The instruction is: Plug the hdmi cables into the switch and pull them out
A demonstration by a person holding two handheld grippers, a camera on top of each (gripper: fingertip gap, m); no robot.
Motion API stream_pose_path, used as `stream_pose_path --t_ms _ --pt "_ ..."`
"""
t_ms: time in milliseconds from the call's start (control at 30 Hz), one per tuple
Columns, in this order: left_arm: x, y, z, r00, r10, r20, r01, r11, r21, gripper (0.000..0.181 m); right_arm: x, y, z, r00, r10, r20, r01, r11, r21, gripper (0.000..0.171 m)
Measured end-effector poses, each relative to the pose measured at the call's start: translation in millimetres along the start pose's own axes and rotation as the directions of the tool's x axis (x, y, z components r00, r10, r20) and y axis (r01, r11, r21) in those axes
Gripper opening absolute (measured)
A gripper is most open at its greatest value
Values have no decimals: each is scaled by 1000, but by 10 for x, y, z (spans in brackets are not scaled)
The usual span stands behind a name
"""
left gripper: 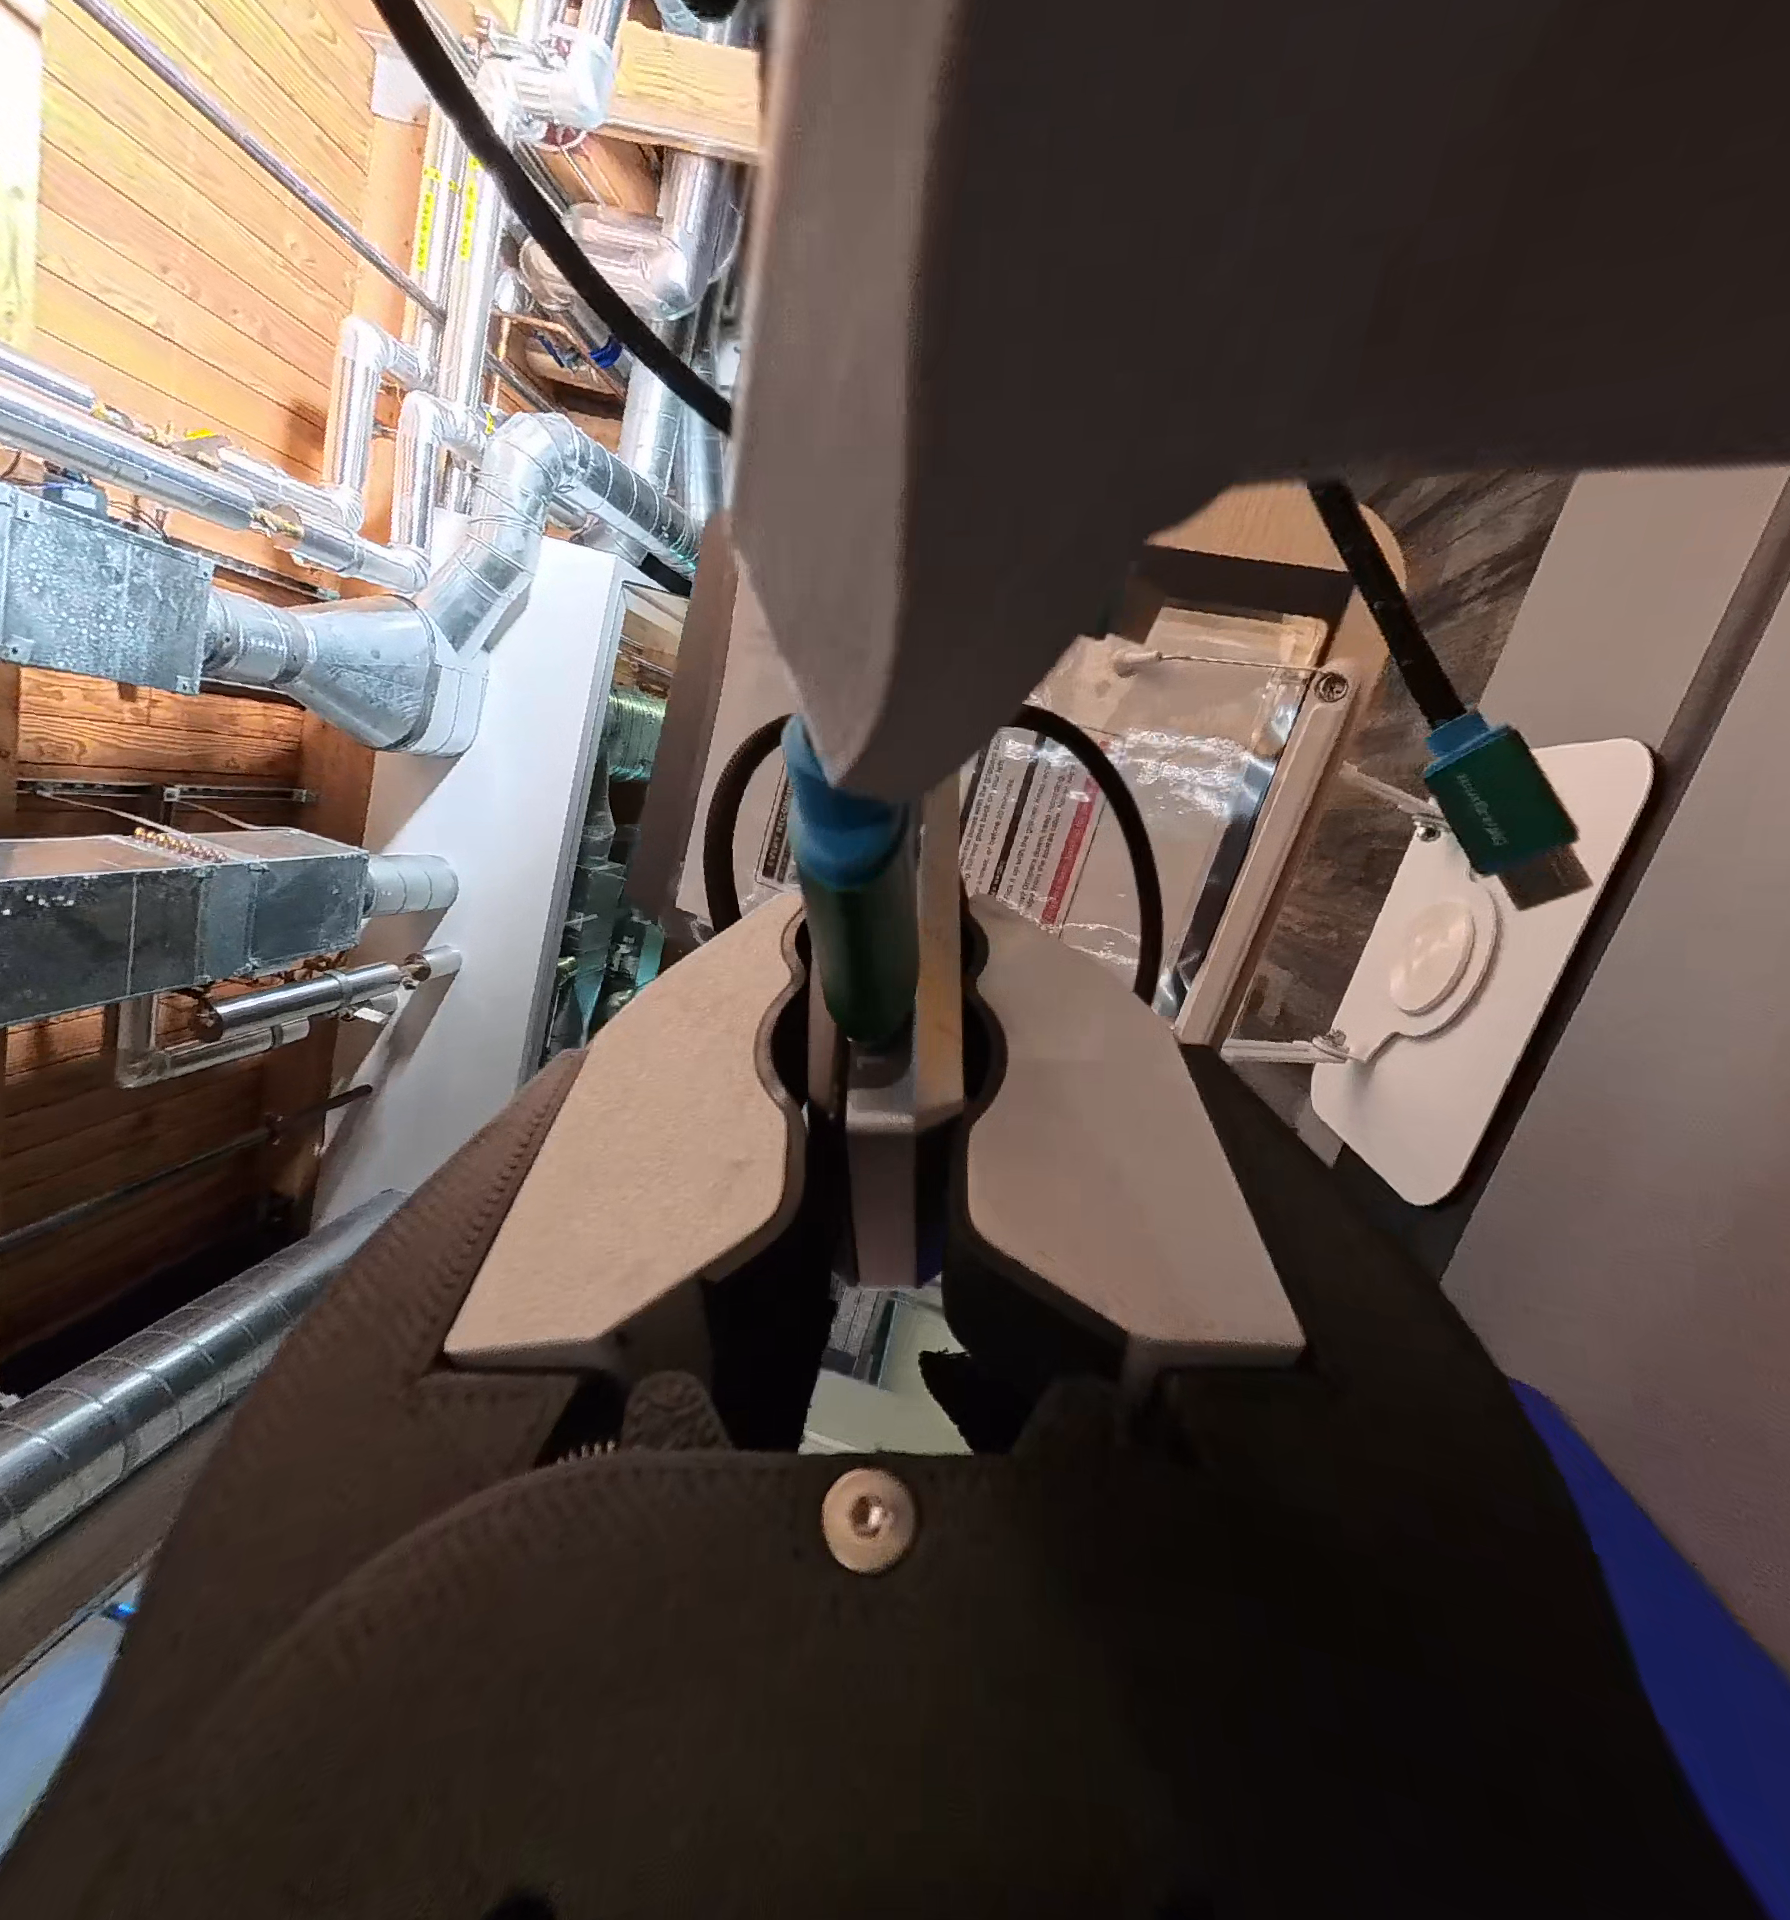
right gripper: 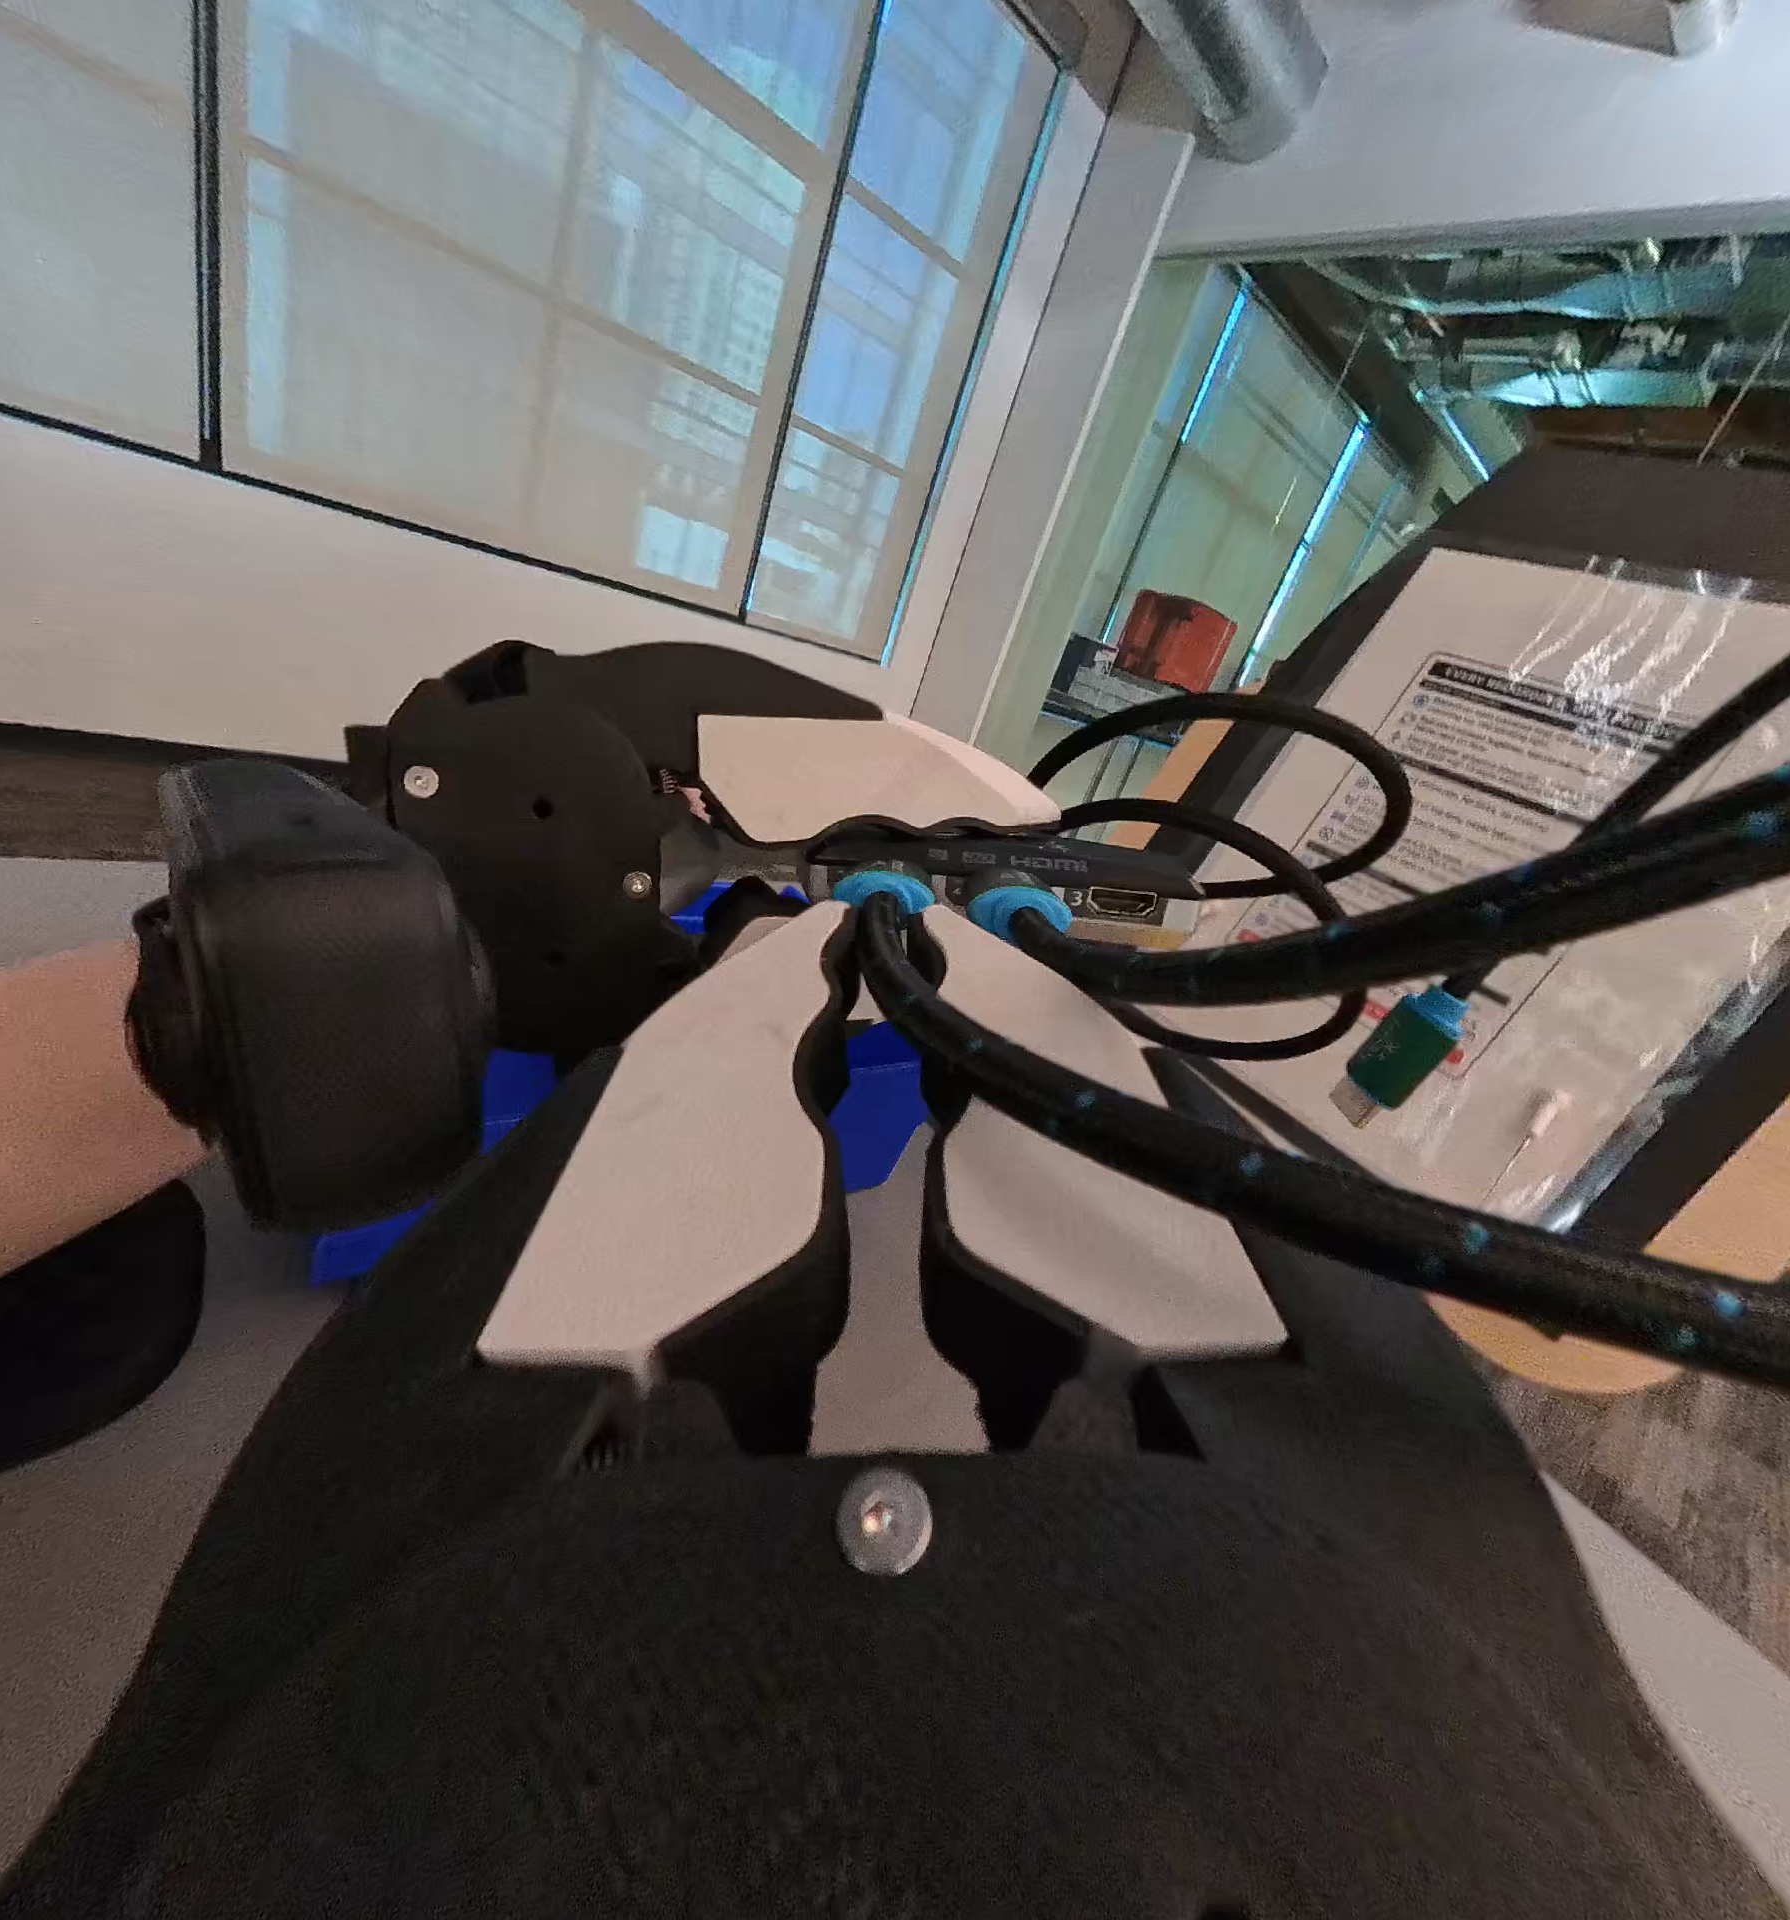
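The left gripper (right gripper: pixel 870 821) is pinching the switch (right gripper: pixel 1016 868) flat between its fingers. Two cables are sitting plugged into the switch side by side. The right gripper (right gripper: pixel 875 935) is squeezing the first plug (right gripper: pixel 870 894). A third green plug (right gripper: pixel 1395 1049) is hanging loose, well apart from the switch.

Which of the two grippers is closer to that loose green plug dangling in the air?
Hard to say. The loose green plug hangs off to the right of both. The left gripper clamps the switch; the right gripper closes around the first plugged-in connector.
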State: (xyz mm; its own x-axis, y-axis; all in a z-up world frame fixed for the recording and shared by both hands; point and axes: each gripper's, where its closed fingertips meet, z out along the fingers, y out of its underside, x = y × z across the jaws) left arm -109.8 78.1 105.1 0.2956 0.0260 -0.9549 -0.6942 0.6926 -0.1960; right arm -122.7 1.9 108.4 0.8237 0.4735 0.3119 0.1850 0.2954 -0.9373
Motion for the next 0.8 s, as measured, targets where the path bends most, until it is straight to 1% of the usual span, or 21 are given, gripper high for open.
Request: stream_pose_path --t_ms 133,267,433,533,733,800 --pt "36 10 14 1000 1 -11 -1 1000 -1 23 10 28 7 1000 23 -12 -23 999 -23 9" --pt "37 -18 8 1000 -7 -19 7 1000 5 23 20 14 -23 997 75 20 -74 997 -36 7" --pt "-57 -40 -22 1000 -11 7 10 1000 26 23 16 -49 -44 989 141 52 -142 990 15 7" --pt "-51 -33 -16 1000 -29 -6 29 1000 11 24 38 -43 -47 985 163 57 -164 986 25 7" --pt "11 -37 10 996 -81 -45 81 997 -2 23 40 -29 -47 995 -52 -81 51 999 -19 7" --pt "8 -42 7 995 -85 -47 86 996 1 23 36 -38 -50 994 -61 -89 59 998 -30 7"
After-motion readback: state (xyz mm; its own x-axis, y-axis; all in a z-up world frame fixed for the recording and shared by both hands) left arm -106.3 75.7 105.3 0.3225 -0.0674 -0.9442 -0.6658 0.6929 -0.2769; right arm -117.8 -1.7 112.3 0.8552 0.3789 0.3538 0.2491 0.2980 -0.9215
